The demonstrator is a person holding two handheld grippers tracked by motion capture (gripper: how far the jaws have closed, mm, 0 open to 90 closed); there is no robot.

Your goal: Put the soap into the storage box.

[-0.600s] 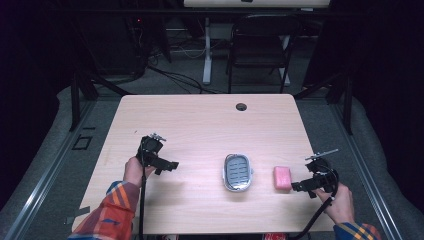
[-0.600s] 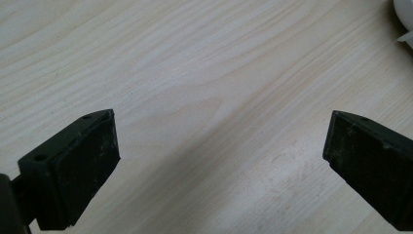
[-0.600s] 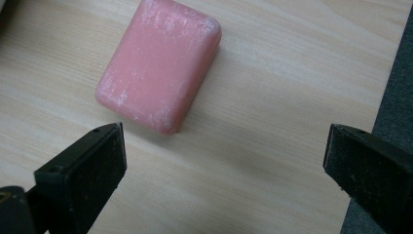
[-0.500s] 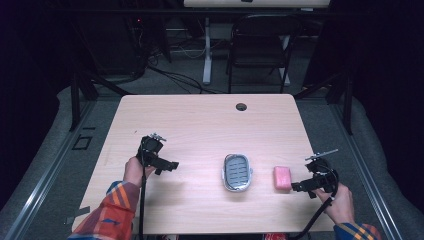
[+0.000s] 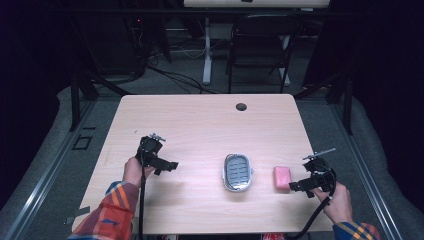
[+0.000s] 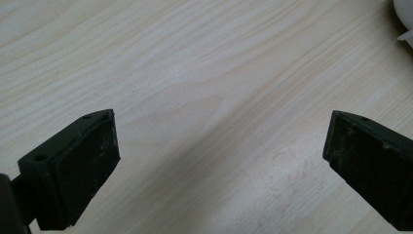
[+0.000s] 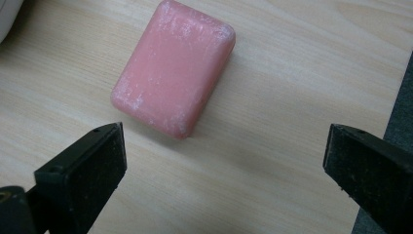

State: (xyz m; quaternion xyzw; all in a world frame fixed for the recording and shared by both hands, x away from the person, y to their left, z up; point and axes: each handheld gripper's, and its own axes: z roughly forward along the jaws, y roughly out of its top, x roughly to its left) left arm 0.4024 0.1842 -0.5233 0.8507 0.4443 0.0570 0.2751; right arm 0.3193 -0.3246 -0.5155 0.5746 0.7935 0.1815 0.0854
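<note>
A pink soap bar (image 5: 282, 177) lies flat on the wooden table, right of a white soap dish (image 5: 237, 172) with a grey slatted insert. My right gripper (image 5: 296, 188) hovers just right of the soap, jaws wide apart and empty. In the right gripper view the soap bar (image 7: 174, 68) lies just beyond the right gripper (image 7: 221, 165), ahead of its left jaw, untouched. My left gripper (image 5: 169, 167) is over bare wood at the table's left, open and empty. The left gripper view shows the left gripper (image 6: 221, 163) above plain table, with the dish's white edge (image 6: 404, 14) at the top right corner.
The table (image 5: 200, 125) has a round cable hole (image 5: 241, 106) near its far edge. Its right edge (image 7: 397, 107) runs close beside my right gripper, with grey floor beyond. A black chair (image 5: 259, 47) and desk legs stand behind the table.
</note>
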